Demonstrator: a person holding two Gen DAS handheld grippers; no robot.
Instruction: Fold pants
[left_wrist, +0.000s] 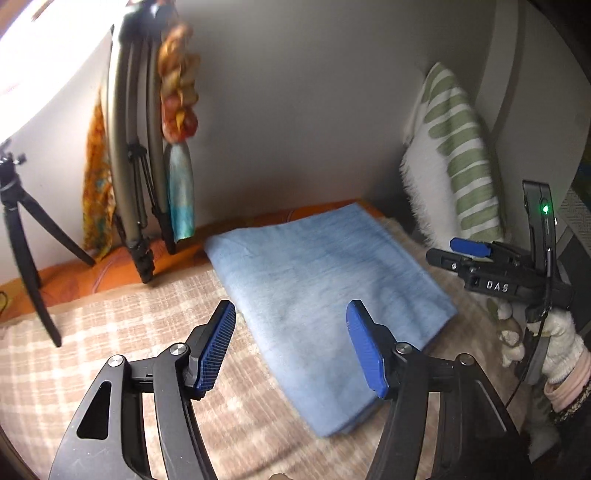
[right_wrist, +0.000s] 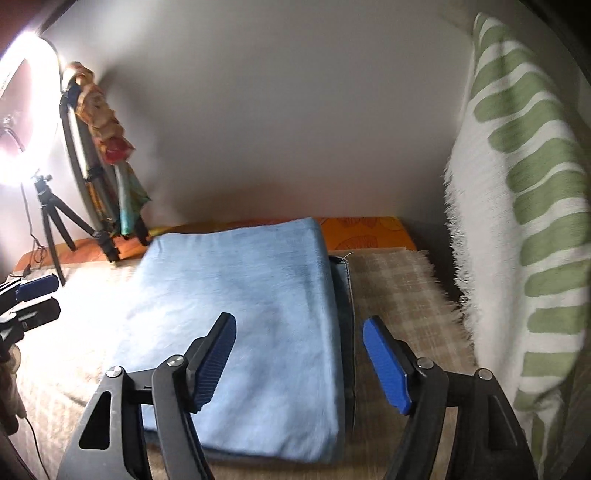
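Light blue pants (left_wrist: 321, 280) lie folded into a flat rectangle on a beige checked blanket (left_wrist: 110, 354). They also show in the right wrist view (right_wrist: 240, 306), with a darker layer along their right edge. My left gripper (left_wrist: 291, 339) is open and empty, hovering above the near left part of the pants. My right gripper (right_wrist: 299, 350) is open and empty, above the near right part of the pants. The right gripper also shows at the right edge of the left wrist view (left_wrist: 480, 258), and the left gripper at the left edge of the right wrist view (right_wrist: 33, 295).
A green and white striped pillow (right_wrist: 524, 229) stands against the wall on the right. A small black tripod (left_wrist: 22, 236) and a ring light stand hung with colourful cloths (left_wrist: 147, 147) are at the back left. An orange sheet (right_wrist: 369, 232) borders the wall.
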